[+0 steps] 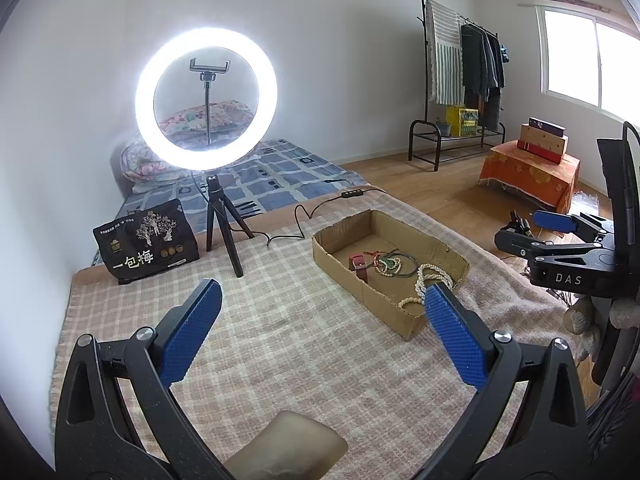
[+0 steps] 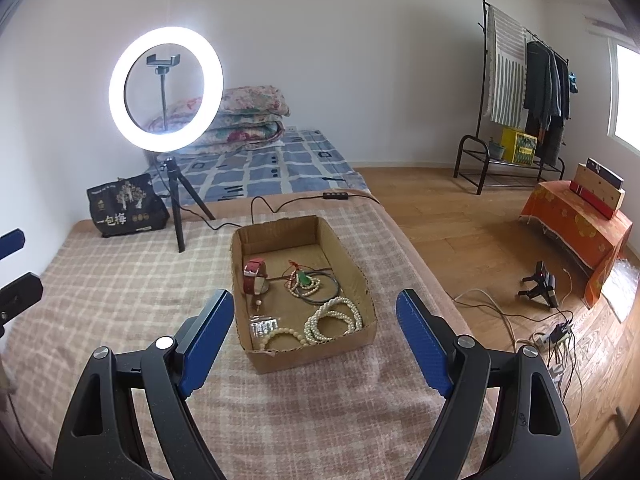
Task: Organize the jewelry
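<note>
the jewelry, a red watch (image 2: pixel 254 276), pearl strands (image 2: pixel 334 320) and bead bracelets (image 2: pixel 280 338), lies inside the cardboard box (image 2: pixel 312 354) on the plaid-blanketed bed (image 2: pixel 120 288), both the left gripper (image 1: pixel 322 300) and right gripper (image 2: pixel 315 312) hovering near the box with fingers wide and empty, fitting either sorting ahead or gathering finished.

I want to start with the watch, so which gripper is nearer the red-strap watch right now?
Probably right. The right gripper hovers open over the cardboard box's near edge, facing the red-strap watch. The left gripper, also open, sits off to the box's left.
</note>
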`<state>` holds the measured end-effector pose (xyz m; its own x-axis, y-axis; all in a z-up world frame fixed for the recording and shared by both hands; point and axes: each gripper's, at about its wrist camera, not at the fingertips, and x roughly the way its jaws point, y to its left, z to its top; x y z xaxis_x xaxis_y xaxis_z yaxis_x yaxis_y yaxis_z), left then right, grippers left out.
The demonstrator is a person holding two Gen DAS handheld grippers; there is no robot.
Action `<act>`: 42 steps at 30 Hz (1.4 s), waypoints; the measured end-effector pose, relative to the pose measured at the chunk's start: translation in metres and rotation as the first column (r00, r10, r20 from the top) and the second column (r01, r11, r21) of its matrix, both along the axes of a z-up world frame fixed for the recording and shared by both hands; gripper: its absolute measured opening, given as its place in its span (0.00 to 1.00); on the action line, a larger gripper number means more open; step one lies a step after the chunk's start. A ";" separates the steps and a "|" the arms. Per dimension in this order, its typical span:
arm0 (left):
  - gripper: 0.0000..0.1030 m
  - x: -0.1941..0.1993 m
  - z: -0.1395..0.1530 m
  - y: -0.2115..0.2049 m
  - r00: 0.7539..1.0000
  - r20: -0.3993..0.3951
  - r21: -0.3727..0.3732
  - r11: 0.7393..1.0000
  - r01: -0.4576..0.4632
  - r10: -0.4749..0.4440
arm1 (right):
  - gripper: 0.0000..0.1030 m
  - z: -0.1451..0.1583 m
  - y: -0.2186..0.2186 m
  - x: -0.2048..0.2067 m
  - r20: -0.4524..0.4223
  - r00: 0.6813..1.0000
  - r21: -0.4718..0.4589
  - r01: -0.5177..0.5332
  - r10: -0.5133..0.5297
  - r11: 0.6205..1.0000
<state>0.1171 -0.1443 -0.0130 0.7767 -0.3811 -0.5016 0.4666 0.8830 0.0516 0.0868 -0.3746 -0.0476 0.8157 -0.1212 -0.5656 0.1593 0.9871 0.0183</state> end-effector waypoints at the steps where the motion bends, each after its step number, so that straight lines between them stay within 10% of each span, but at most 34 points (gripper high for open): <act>1: 1.00 0.000 0.000 0.000 1.000 0.000 0.001 1.000 0.000 0.000 | 0.81 0.000 0.000 0.000 0.000 1.000 0.001 0.000 0.000 1.000; 42: 1.00 0.000 0.000 -0.003 1.000 -0.005 0.005 1.000 0.002 -0.002 | 0.81 -0.003 0.002 0.002 -0.012 1.000 0.007 0.000 0.000 1.000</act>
